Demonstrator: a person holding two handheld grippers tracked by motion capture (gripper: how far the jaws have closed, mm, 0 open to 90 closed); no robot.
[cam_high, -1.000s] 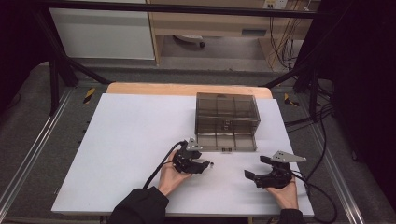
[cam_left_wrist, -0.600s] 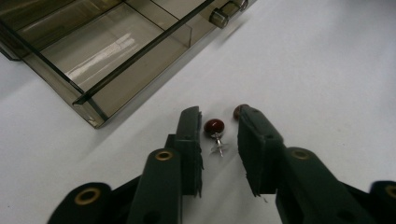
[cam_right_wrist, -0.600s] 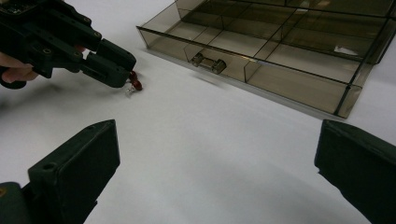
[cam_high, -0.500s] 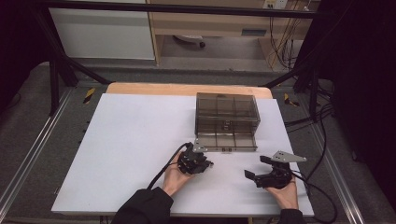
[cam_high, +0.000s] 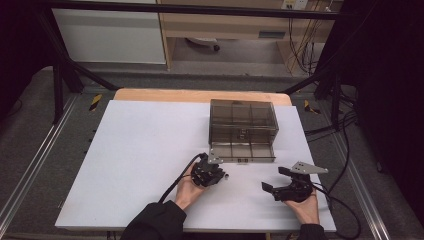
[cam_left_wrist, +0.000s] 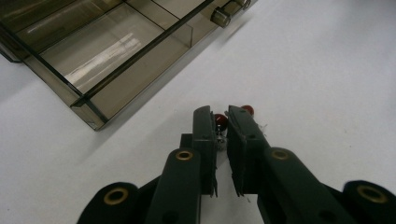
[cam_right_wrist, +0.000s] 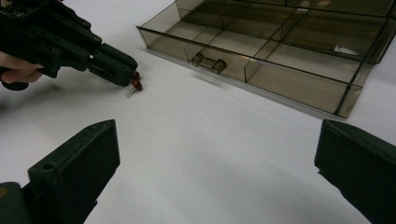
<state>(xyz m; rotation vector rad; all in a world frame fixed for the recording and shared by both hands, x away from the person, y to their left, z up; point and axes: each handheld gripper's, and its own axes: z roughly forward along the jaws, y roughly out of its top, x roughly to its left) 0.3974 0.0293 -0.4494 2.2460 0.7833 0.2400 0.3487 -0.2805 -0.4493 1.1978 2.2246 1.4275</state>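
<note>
Since a second ago the left tool (cam_high: 218, 176) has edged a little toward the smoky plastic drawer box (cam_high: 243, 120), and its jaws have just been closing; they now stand nearly together, clamped on a small red-headed metal piece (cam_left_wrist: 219, 122) that lies on the white bench (cam_high: 140, 150). A second red bit (cam_left_wrist: 247, 110) shows just past the tip of one jaw. The right tool (cam_high: 274, 181) sits where it was, jaws wide apart with nothing between them (bare bench beyond).

The box stands toward the far right of the bench, its lowest drawer (cam_high: 243, 151) pulled out toward the person, with a small metal knob (cam_right_wrist: 208, 62) on its front. The drawer's open compartments lie just beyond the left tool, close but not touching it. Between the two tools the bench is bare.

From above the red piece is too small to make out, hidden under the left tool. What exactly it is I cannot tell; in the left gripper view the jaws cover most of it.
</note>
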